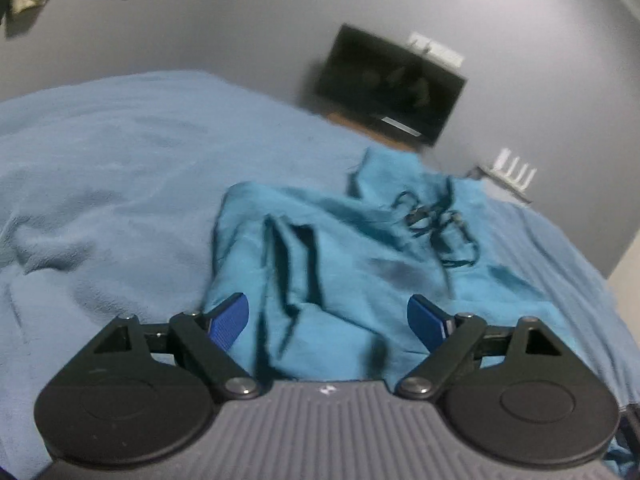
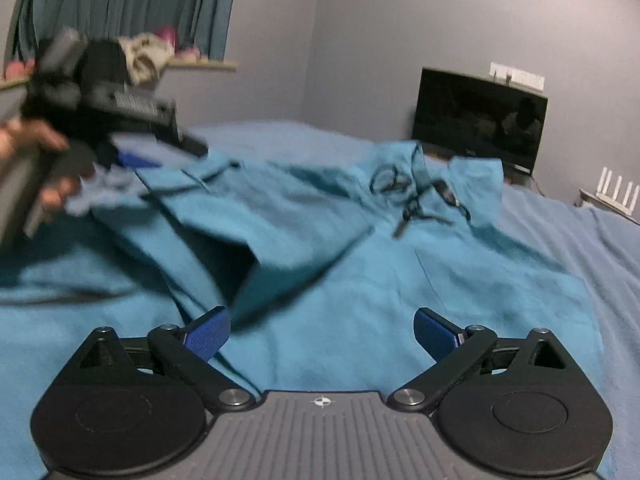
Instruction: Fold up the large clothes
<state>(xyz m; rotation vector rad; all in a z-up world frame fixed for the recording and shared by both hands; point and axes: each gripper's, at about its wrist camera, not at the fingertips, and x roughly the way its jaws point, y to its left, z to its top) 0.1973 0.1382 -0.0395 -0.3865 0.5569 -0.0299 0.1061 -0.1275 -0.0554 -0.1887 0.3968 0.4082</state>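
Note:
A large teal garment (image 1: 360, 264) with dark drawstrings (image 1: 432, 220) lies crumpled on the blue bed cover (image 1: 120, 168). My left gripper (image 1: 328, 320) is open, just above the garment's near edge, nothing between its blue pads. In the right wrist view the garment (image 2: 400, 280) spreads across the bed, one flap lifted at the left. My right gripper (image 2: 322, 334) is open and empty over the cloth. The left gripper shows there too (image 2: 132, 160), hand-held and blurred, at the garment's left part.
A dark monitor (image 1: 392, 84) stands against the grey wall past the bed, also in the right wrist view (image 2: 480, 120). A white router (image 2: 612, 192) sits at the right. A shelf with cloth (image 2: 152, 56) and a curtain (image 2: 128, 0) are at the left.

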